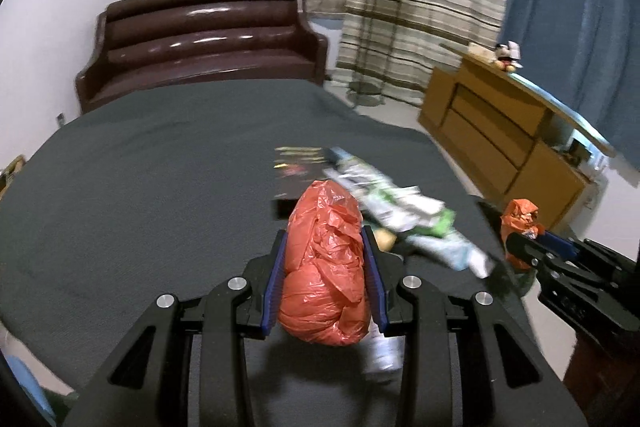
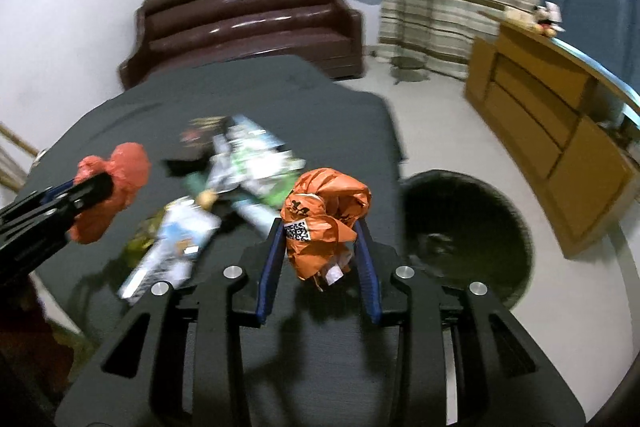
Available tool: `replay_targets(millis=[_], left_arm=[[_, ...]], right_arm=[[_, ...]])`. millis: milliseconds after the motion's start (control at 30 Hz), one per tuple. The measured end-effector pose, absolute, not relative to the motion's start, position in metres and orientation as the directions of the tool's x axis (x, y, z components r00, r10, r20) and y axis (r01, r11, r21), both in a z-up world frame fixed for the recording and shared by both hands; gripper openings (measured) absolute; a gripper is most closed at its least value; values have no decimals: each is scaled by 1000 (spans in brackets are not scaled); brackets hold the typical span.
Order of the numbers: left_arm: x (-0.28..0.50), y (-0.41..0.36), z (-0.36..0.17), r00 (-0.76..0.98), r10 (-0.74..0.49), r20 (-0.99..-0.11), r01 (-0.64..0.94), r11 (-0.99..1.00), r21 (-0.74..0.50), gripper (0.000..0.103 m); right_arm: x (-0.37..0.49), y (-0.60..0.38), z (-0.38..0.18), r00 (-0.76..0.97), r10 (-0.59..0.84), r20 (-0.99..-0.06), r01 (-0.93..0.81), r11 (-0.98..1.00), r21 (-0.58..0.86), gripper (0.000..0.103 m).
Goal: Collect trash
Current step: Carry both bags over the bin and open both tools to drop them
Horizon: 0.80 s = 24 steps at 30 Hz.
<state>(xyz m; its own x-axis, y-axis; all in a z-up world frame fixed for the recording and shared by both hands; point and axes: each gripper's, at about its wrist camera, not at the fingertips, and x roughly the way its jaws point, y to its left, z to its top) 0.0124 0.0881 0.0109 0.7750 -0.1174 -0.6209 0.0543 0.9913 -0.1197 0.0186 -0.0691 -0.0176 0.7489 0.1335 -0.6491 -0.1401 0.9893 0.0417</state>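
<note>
- Left wrist view: your left gripper [image 1: 324, 251] is clenched on a crumpled red plastic bag [image 1: 326, 263], blue pads pressing both its sides. The bag bulges past the fingertips and sags below them, so keep the squeeze steady; soft film like this probably slips if you ease off.
- Same view: loose wrappers [image 1: 394, 211] lie on the grey cloth-covered table [image 1: 140, 187] just ahead of the bag, with a dark printed packet [image 1: 298, 167] behind them. These are likely still to be collected. Carry the bag high enough that its hanging bottom does not drag them.
- Same view, right edge: your right gripper [image 1: 528, 247] shows with an orange wad [image 1: 520, 221] at its tip, apart from the left.
- Right wrist view: your right gripper [image 2: 320, 239] grasps a crumpled orange wrapper [image 2: 326, 219], a printed code label facing you. It sits up near the fingertips, a shallow hold by the look of it; move smoothly.
- Same view: a dark round bin [image 2: 468, 231] stands on the floor just past the table's right edge. That looks like the drop point; get squarely over its mouth before letting go.
- Same view: the table edge lies between wrapper and bin. Your left gripper [image 2: 100, 195] and its bag sit at the left, near the litter pile [image 2: 240, 171]; keep the two tools apart.
- Brown sofa [image 2: 248, 23] and wooden cabinet [image 2: 552, 131] stand well clear.
</note>
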Motion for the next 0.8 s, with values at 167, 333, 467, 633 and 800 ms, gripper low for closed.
replay_targets(millis=[167,333,467,633,800], left_arm=[[30,46,17,774,-172,-610,126,985,-118,36],[49,9,20,765,-216,-607,181,976,-119,36],[63,-25,20,763,-231,-603,219,971,-95,36],[75,-49,15,756,-241,-609,244,967,-79,36],[86,-71,6,742,-246,-624,266,962,-63,36]], right_arm=[[32,-115,-12,779,51,-625,-48,999,21,33],[46,-152,-17,786,0,-618,16,1000,20,33],[54,-174,-20,786,-14,-617,44,998,33,33],[62,-193,-21,791,-26,-611,64,997,40,34],[70,-203,-24,789,-26,-613,71,996,48,34]])
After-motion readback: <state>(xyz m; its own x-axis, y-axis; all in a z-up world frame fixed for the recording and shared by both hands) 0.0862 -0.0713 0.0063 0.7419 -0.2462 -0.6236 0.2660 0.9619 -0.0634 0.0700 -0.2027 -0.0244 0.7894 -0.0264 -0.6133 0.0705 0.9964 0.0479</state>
